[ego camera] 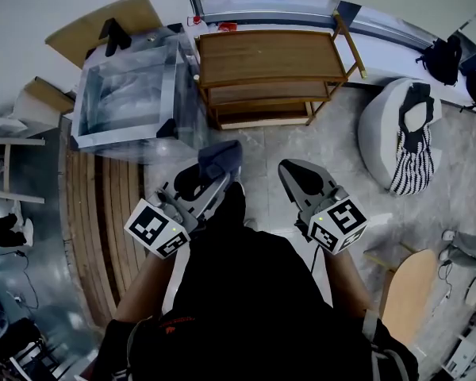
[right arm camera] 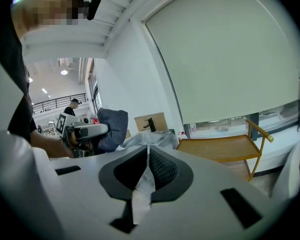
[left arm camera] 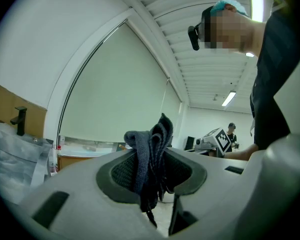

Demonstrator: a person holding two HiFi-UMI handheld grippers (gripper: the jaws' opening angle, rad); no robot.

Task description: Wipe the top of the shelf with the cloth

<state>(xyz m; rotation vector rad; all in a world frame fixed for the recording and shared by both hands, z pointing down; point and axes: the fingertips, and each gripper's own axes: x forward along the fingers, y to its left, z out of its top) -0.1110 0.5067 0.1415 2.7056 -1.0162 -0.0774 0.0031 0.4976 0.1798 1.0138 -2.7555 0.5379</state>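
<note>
A three-tier wooden shelf [ego camera: 270, 58] stands on the floor ahead, against the window wall; its top board is bare. It also shows in the right gripper view [right arm camera: 215, 146]. My left gripper [ego camera: 202, 179] is shut on a dark blue-grey cloth [ego camera: 220, 159], held at about knee height well short of the shelf. The cloth [left arm camera: 150, 149] bunches up out of the closed jaws [left arm camera: 152, 171]. My right gripper [ego camera: 301, 177] hovers beside it, shut with nothing between its pads [right arm camera: 148, 156]. From there I see the cloth [right arm camera: 112, 126] off to the left.
A plastic-wrapped metal-framed box [ego camera: 127, 94] stands just left of the shelf, with cardboard [ego camera: 103, 26] behind it. A grey beanbag [ego camera: 397, 133] with a striped cloth lies to the right, a black backpack [ego camera: 440, 58] beyond. A round wooden board [ego camera: 408, 292] sits near right.
</note>
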